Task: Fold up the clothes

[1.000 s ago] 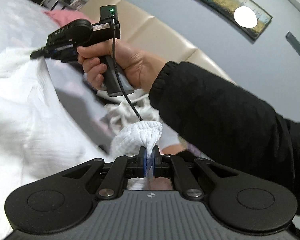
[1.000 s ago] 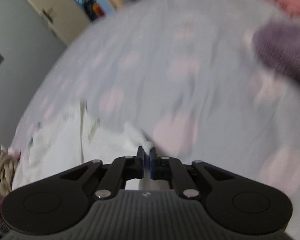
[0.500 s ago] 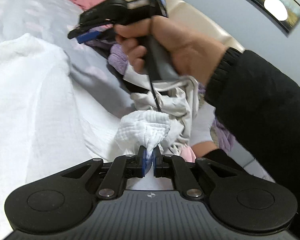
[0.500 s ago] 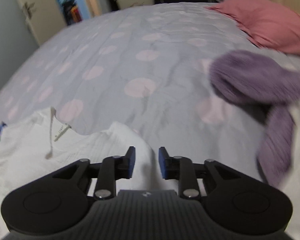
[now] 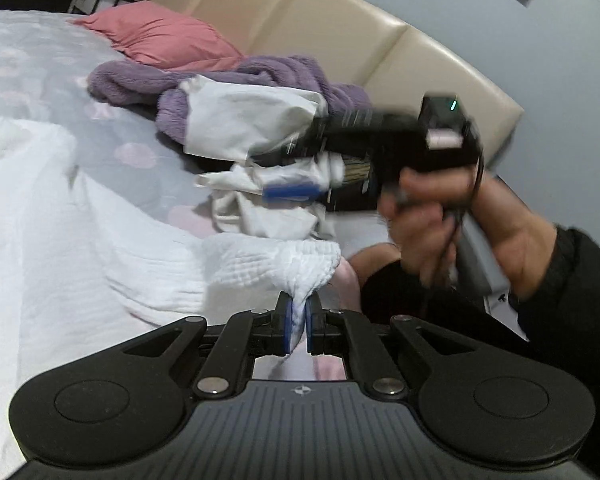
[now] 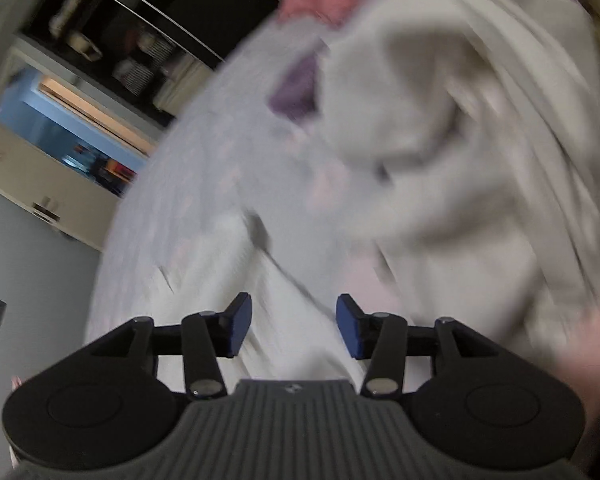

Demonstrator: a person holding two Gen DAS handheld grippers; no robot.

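A white textured garment (image 5: 100,248) lies spread over the dotted grey bedspread (image 5: 40,80). My left gripper (image 5: 298,312) is shut on a bunched corner of that garment near the bed's edge. The right gripper (image 5: 296,192), blurred by motion, is seen from the side in the left wrist view, held by a hand in a black sleeve above the pile of clothes. In the right wrist view my right gripper (image 6: 294,322) stands open with nothing between its blue pads, tilted above the white garment (image 6: 284,320).
A pile of purple fleece (image 5: 268,76) and crumpled off-white clothes (image 5: 244,128) sits near the beige headboard (image 5: 340,28). A pink pillow (image 5: 164,40) lies behind it. A doorway and dark shelves (image 6: 112,40) show beyond the bed.
The right gripper let go of the white garment, opened wide and swung down towards the pile of clothes. The left gripper has kept its hold on the garment's corner.
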